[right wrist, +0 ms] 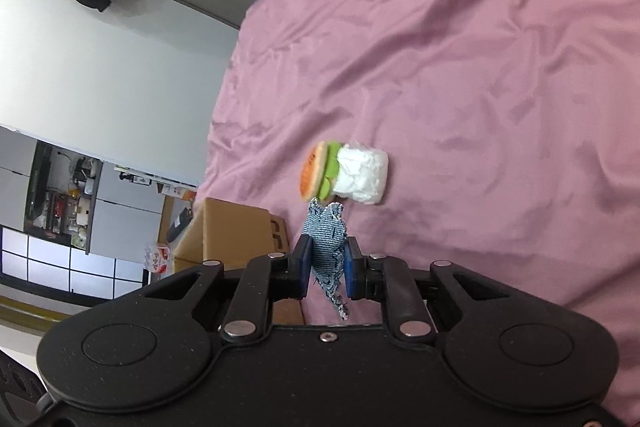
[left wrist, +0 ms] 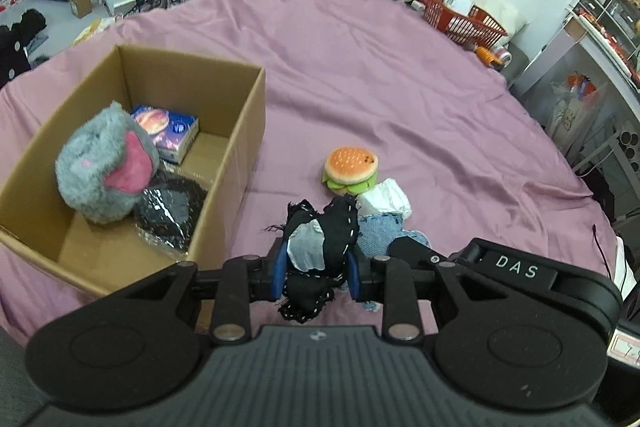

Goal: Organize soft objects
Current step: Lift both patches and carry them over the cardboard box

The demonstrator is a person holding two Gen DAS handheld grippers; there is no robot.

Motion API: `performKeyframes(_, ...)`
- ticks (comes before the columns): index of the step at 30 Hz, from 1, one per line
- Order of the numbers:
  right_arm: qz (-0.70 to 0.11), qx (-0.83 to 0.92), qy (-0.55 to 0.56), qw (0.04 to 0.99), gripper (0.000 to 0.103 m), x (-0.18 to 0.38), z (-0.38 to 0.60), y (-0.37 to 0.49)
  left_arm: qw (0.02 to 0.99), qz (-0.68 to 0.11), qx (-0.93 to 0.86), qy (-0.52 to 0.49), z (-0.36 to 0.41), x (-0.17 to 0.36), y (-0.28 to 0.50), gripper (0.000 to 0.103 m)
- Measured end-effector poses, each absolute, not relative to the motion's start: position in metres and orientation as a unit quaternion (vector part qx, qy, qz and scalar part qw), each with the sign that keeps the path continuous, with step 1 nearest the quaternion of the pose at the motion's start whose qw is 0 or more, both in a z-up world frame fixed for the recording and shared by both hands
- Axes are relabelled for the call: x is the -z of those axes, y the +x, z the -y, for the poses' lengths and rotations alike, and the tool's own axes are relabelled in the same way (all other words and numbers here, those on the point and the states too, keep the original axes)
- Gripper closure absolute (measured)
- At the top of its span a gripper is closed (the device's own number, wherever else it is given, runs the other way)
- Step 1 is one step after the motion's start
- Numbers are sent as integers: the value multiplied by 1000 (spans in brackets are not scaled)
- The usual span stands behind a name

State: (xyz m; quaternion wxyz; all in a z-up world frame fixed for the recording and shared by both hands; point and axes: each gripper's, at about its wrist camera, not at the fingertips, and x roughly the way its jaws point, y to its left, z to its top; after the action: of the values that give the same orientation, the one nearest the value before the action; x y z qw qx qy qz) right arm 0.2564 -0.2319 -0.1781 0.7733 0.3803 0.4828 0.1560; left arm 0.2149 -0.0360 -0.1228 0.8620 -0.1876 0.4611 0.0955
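Note:
My left gripper is shut on a black cloth with white stitching, held above the pink bedsheet just right of the cardboard box. My right gripper is shut on a blue denim scrap; it also shows in the left wrist view. A plush burger and a white crumpled soft packet lie on the sheet ahead; both show in the right wrist view, the burger and the packet. The box holds a grey and pink plush, a tissue pack and a black bagged item.
The pink sheet covers a bed. A red basket with bottles and clutter stands at the far right corner. Shelves stand to the right. Boxes and clothes lie on the floor far left.

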Motion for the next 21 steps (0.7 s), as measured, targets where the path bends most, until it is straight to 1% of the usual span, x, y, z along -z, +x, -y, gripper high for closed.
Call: performKeyframes(21,-419,-223,362,802,86,123,217,238,884,-415,-126,-177,8,73,186,74)
